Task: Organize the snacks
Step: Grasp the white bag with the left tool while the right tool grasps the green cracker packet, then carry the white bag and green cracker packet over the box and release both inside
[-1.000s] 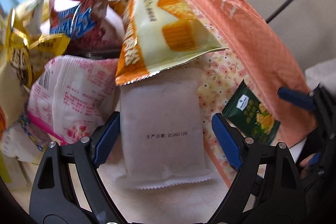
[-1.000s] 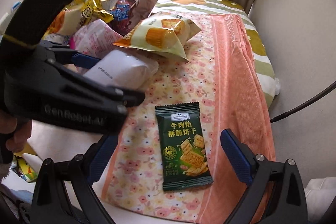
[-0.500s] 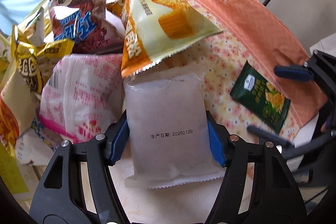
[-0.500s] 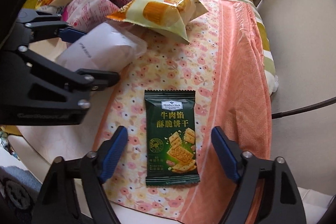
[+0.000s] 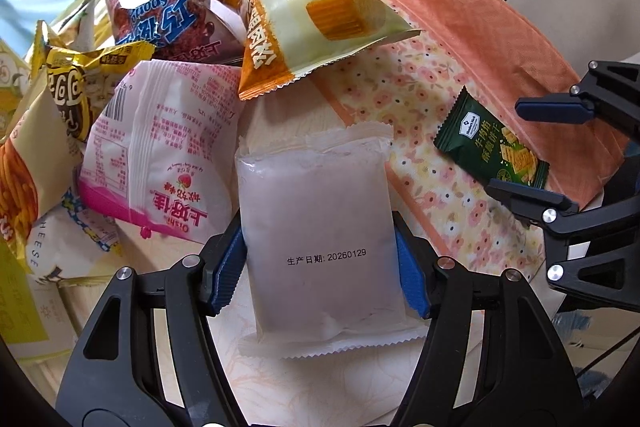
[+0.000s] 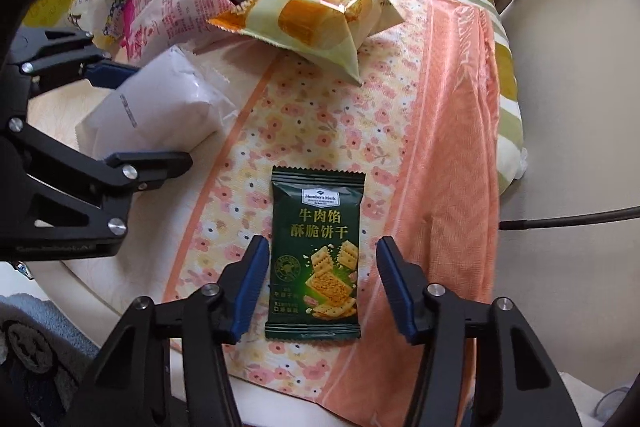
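Where left tongs (image 5: 320, 263) hide it, white packet (image 5: 318, 247) shows date print.

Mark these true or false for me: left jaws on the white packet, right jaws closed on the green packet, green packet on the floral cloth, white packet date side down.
1. The left gripper grips the white packet. True.
2. The right gripper has shut on the green packet. False: its jaws straddle it, open.
3. The green packet lies on the floral cloth. True.
4. The white packet's date faces down. False: the date faces up.
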Demonstrator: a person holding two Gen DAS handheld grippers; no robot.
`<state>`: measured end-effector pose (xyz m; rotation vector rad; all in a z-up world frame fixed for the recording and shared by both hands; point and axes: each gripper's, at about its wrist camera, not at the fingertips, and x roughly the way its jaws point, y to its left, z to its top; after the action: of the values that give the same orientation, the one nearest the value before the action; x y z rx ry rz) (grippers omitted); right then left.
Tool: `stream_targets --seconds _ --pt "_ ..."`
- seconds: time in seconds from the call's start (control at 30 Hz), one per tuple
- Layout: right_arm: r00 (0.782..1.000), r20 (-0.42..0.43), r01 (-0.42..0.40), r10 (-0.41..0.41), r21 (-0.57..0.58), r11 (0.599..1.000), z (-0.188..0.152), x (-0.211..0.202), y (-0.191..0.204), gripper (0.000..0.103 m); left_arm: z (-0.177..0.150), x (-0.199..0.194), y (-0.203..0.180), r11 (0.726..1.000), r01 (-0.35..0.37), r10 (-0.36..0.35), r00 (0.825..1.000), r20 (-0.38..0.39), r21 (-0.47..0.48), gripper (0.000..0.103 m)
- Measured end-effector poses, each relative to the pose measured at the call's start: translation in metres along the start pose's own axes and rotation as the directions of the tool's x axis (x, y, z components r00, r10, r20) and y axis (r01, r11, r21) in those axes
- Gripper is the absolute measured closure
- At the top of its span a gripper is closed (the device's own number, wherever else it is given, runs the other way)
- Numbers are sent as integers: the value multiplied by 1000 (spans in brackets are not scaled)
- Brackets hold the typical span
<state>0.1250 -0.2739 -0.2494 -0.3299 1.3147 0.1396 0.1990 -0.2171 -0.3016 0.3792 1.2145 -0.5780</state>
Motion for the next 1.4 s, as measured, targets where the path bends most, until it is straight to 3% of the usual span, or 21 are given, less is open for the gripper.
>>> stream_targets --seconds 0.23,0.5,0.67,0.8,1.03,1.4 --pt "999 -38 -13 13 -4 1000 8 10 5 51 -2 0 0 1000 2 -2 1000 7 -1 40" --pt "981 -75 -165 177 139 976 19 29 -29 51 -8 -2 -2 1000 -4 4 1000 6 5 40" --pt "985 -71 -145 154 124 982 22 29 -25 54 -10 0 -4 1000 -19 19 1000 4 16 38" --pt "987 -53 -143 150 113 983 17 24 -17 62 -13 -1 -8 1000 -17 17 1000 6 8 35" --pt "990 -18 -138 141 133 981 3 17 -6 63 -15 -8 -3 999 -5 5 1000 10 -41 43" --pt "984 98 -164 148 176 971 -8 -42 -14 63 -12 -71 7 994 -47 57 993 101 -100 43"
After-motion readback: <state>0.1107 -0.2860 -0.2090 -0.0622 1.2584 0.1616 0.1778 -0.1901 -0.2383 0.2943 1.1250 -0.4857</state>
